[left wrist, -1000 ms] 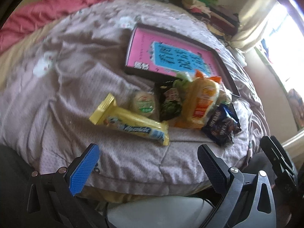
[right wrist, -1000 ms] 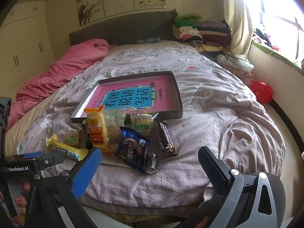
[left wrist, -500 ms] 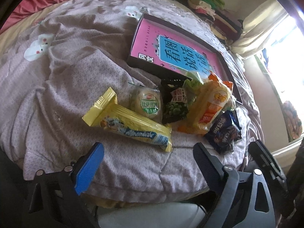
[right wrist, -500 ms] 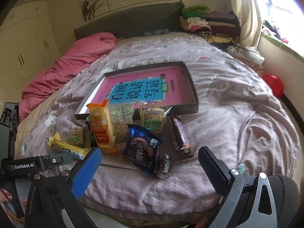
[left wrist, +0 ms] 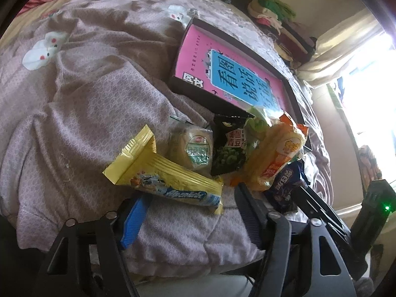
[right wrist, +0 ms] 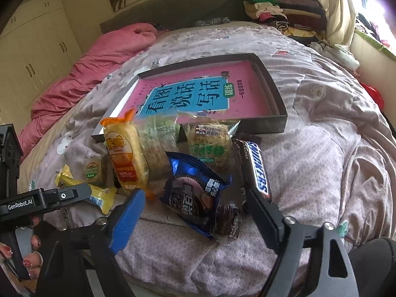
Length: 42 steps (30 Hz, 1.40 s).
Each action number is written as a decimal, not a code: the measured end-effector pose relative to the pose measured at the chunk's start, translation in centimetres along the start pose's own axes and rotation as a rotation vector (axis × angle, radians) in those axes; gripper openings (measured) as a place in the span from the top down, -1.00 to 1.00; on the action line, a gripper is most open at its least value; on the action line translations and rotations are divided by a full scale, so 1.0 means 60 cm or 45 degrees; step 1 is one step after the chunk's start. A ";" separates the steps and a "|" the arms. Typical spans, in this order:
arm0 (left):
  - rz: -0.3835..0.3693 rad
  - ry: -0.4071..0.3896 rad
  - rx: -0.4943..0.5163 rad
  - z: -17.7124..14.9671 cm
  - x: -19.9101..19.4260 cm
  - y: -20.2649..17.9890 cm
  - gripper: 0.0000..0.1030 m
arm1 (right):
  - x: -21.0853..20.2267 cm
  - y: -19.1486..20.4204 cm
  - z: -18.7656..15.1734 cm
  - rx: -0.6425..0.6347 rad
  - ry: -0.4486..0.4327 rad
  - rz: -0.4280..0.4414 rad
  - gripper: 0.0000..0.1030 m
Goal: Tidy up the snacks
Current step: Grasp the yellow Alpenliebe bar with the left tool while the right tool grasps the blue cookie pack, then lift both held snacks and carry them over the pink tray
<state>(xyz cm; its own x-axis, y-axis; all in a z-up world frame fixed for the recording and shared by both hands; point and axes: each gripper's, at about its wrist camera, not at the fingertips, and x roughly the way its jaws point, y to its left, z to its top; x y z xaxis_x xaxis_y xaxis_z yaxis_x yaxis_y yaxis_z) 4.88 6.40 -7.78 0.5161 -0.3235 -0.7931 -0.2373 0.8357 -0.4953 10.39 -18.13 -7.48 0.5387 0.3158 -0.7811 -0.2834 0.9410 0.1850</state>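
Though crowded at the bed's (right wrist: 321,178) near edge, 8 crinkled snack packs (right wrist: 195,193); both grippers (left wrist: 188,212) (right wrist: 198,212) agape, empty.

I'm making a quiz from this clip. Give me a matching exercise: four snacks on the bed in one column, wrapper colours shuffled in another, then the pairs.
Snacks:
1. Snickers bar
2. long wafer bar
3. cookie pack
4. tall bread pack

Wrapper colours:
A. dark blue
B. orange and clear
C. brown
D. yellow

Pairs: 1-C, 2-D, 3-A, 4-B
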 end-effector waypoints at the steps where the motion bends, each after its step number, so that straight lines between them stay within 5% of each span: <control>1: 0.000 0.001 -0.006 0.003 0.002 0.003 -0.24 | 0.004 0.002 0.002 -0.008 0.002 0.009 -0.50; 6: -0.023 0.006 -0.020 0.017 0.012 0.006 0.05 | 0.023 0.012 0.006 -0.046 0.020 0.016 -0.10; 11: -0.063 0.021 -0.017 0.025 0.024 0.003 0.25 | 0.033 0.010 0.008 -0.050 0.023 0.047 0.04; 24: -0.155 0.010 -0.003 0.040 0.025 0.012 0.56 | 0.014 0.001 0.009 -0.032 -0.043 0.075 0.09; 34: -0.169 -0.053 0.097 0.034 -0.006 -0.001 0.62 | -0.018 0.013 0.014 -0.089 -0.151 0.089 0.09; 42: -0.157 -0.060 0.036 0.034 -0.018 0.023 0.60 | -0.015 0.009 0.014 -0.082 -0.138 0.095 0.09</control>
<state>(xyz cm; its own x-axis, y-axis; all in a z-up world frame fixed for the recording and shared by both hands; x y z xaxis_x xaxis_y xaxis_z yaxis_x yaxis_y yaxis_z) 5.70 8.83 -6.89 0.5781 -0.4036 -0.7091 -0.1471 0.8033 -0.5772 10.42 -17.80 -6.17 0.5960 0.3992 -0.6968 -0.3742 0.9058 0.1988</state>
